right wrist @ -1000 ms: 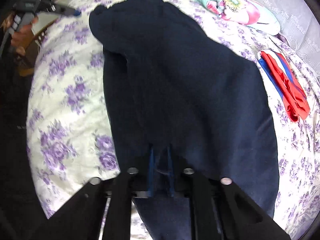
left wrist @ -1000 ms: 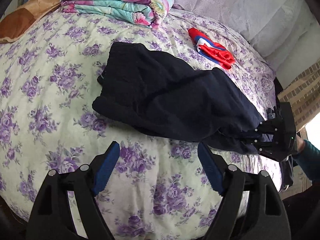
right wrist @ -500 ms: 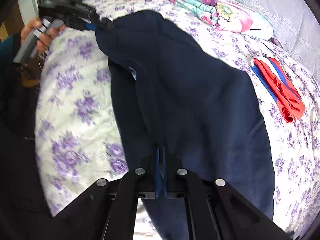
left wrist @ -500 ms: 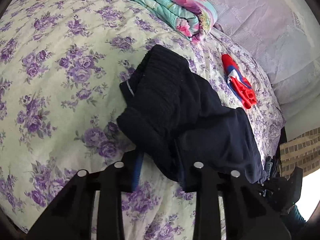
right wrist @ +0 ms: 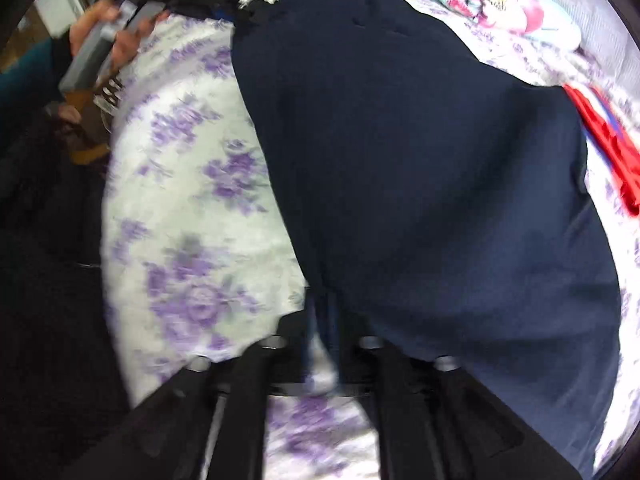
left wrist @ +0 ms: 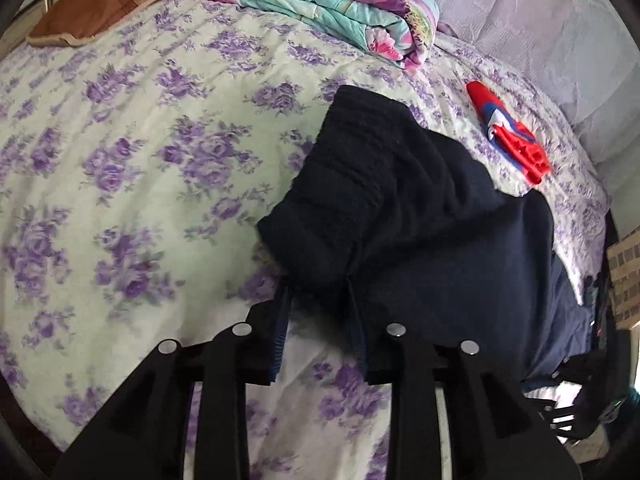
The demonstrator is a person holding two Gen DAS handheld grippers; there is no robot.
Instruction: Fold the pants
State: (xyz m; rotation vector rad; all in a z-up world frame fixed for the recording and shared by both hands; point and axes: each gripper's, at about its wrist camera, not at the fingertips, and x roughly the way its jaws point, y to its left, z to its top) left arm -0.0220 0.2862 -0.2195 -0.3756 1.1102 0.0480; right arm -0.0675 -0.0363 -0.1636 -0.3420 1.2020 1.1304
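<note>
Pants: one dark navy pair (left wrist: 420, 232) sprawled across the bed's (left wrist: 120, 160) near edge.
Left hand-held gripper (left wrist: 320, 300): jaws opening, waistband bunched between them.
Right hand-held gripper (right wrist: 324, 320): jaws opening beside the cloth edge.
Folded quilt (left wrist: 328, 4): one, far edge.
Red-blue garment (left wrist: 512, 140): one.

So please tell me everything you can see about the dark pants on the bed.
The dark pants are navy, of soft, thick-looking cloth, with a ribbed waistband bunched at one end. They lie crumpled and partly doubled over across the floral bedsheet, with the far end hanging off the bed's edge. The left gripper has the bunched waistband corner between its opening fingers. The right gripper is opening at the pants' near edge; blur hides any contact. The red and blue cloth lies beside them, apart.
</note>
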